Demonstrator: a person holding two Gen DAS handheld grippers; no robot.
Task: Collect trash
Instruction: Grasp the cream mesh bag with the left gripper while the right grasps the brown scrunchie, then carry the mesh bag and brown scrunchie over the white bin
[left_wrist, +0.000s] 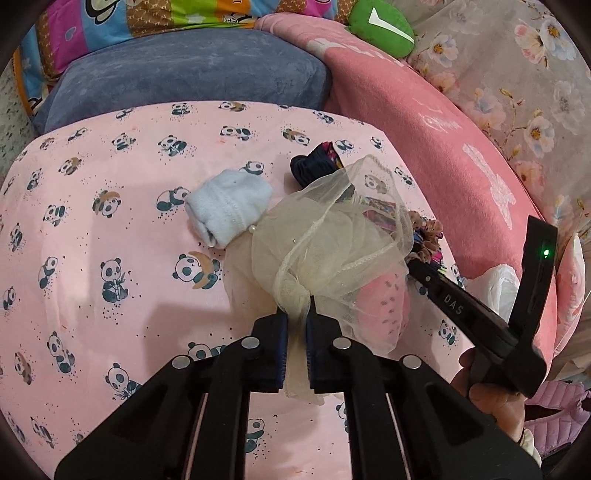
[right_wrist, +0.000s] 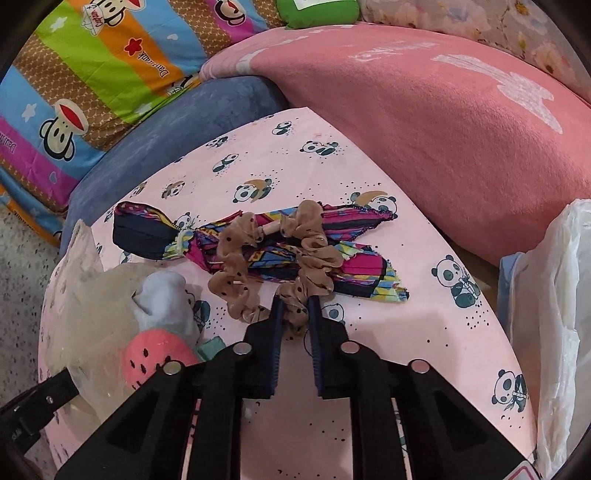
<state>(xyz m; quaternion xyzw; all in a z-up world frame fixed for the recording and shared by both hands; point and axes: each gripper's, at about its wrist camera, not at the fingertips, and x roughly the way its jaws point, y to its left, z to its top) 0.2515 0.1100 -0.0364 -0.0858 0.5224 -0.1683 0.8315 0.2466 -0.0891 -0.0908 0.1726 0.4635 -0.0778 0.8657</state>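
Observation:
My left gripper (left_wrist: 296, 314) is shut on the gathered neck of a cream tulle mesh bundle (left_wrist: 325, 254), held just above the pink panda sheet (left_wrist: 110, 221). A pink strawberry plush (left_wrist: 384, 306) shows through the mesh. A pale blue sock (left_wrist: 229, 208) lies at the bundle's left. My right gripper (right_wrist: 295, 304) is shut on a tan dotted scrunchie (right_wrist: 273, 258) that lies across a multicoloured folded cloth (right_wrist: 332, 258). The mesh bundle (right_wrist: 92, 295), sock (right_wrist: 162, 299) and strawberry plush (right_wrist: 155, 356) show at the lower left of the right wrist view.
A white plastic bag (right_wrist: 554, 314) hangs open at the right edge of the sheet. A pink blanket (right_wrist: 443, 122) is piled behind, a blue-grey cushion (left_wrist: 192, 74) and a striped cartoon quilt (right_wrist: 92, 74) at the back. A green plush (left_wrist: 380, 29) sits beyond.

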